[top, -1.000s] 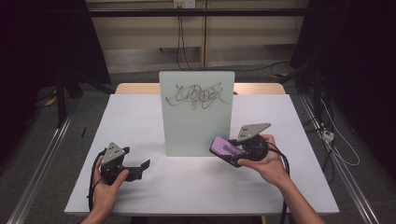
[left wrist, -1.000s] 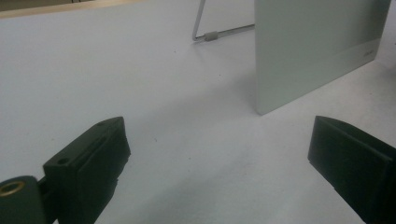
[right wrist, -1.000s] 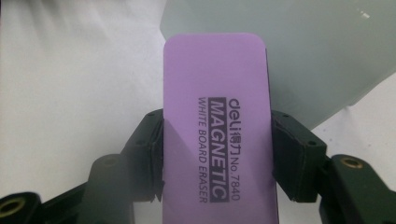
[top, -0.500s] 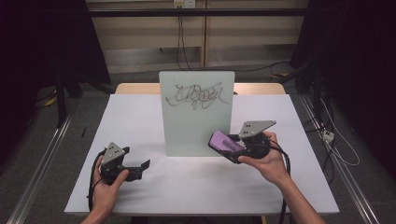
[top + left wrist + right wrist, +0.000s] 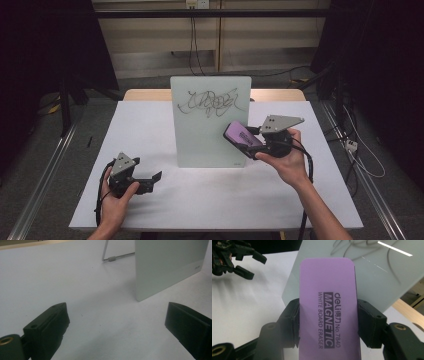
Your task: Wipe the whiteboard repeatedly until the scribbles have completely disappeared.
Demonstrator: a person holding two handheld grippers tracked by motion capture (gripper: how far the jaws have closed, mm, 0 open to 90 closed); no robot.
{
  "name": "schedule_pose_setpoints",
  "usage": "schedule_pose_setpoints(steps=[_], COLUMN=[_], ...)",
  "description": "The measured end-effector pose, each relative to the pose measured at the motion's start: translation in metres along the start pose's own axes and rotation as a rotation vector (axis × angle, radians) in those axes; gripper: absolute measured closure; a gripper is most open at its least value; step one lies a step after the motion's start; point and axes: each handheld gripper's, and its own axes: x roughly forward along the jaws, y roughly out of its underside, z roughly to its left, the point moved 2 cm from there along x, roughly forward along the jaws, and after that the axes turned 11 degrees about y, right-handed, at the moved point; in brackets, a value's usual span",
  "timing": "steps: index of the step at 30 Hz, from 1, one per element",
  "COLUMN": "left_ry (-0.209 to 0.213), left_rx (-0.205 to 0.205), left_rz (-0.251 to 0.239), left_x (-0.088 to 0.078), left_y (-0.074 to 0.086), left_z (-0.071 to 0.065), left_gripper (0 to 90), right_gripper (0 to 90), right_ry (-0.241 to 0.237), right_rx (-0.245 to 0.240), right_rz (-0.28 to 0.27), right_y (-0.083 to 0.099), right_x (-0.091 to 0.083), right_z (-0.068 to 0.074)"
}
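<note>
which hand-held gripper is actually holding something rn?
The right hand-held gripper: its jaws clamp the purple whiteboard eraser in front of the scribbled board. The left hand-held gripper sits open, nothing between its jaws.

High view: table (image 5: 150, 125) evenly lit from above, bright white; room around it dark, sides nearly black. Soft short shadows under hands and at foot of whiteboard (image 5: 210, 120). Picture slightly soft, low detail. Left gripper view: dimmer, bluish-grey cast, near black fingers (image 5: 47, 327) out of focus, soft shadow on table beside board. Right gripper view: purple eraser (image 5: 328, 302) sharp, print readable; bright streak of lamp glare on board top right; background gripper (image 5: 229, 257) blurred; lower corners dark.
</note>
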Motion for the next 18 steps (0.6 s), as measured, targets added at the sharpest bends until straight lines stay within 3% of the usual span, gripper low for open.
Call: schedule_pose_setpoints(steps=[9,18], left_ry=[0.004,-0.008], left_rx=[-0.003,-0.014], left_rz=[0.001,-0.001], left_x=[-0.001,-0.001], left_y=[0.0,0.001], left_z=[0.001,0.005], left_gripper=[5.0,5.0], right_gripper=[41.4,41.4], right_ry=[0.016,0.066], right_rx=[-0.012,-0.003], right_rz=[-0.035,-0.064], right_y=[-0.021,-0.034], right_x=[0.005,0.004], right_z=[-0.005,-0.018])
